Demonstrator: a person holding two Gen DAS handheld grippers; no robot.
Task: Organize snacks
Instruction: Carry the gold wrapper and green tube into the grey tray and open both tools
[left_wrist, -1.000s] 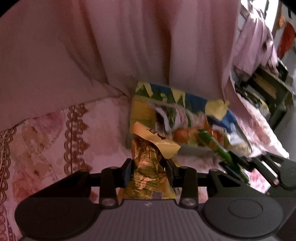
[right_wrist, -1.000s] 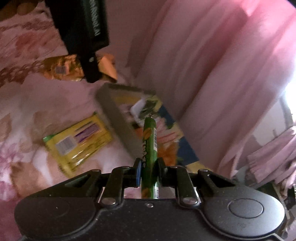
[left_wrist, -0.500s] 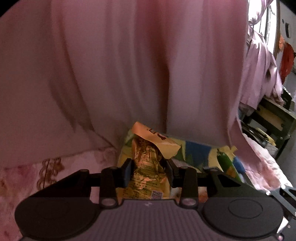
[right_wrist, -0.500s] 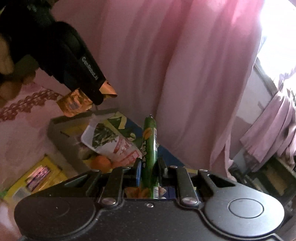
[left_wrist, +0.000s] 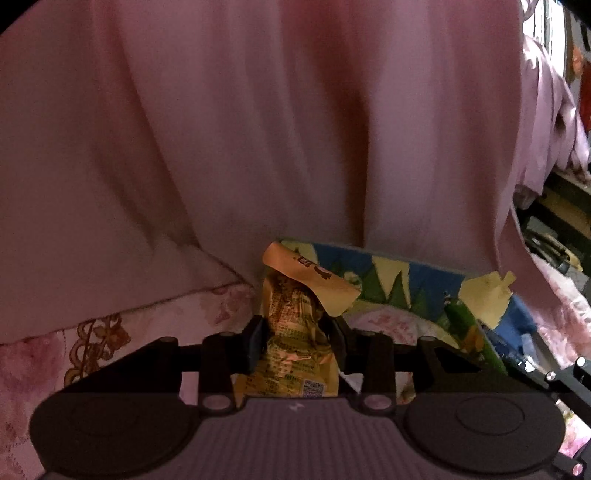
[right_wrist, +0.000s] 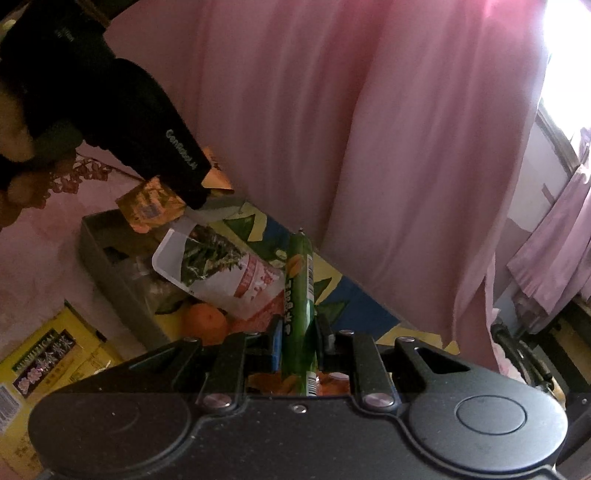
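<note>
Curtain (right_wrist: 332, 129) fabric, pink, backs the patterned bedspread (right_wrist: 40, 258) on which your grey box (right_wrist: 110, 266) sits. You hold both snacks above that box for dropping in: left gripper (left_wrist: 295, 332) is clamped on the orange packet (left_wrist: 291, 332), right gripper (right_wrist: 298, 332) on the green stick (right_wrist: 299, 295).

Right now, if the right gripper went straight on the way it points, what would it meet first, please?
Probably the far wall of the snack box, then the pink curtain behind it; the right gripper holds a green stick, whose tip would touch first. Depth is unclear.
</note>
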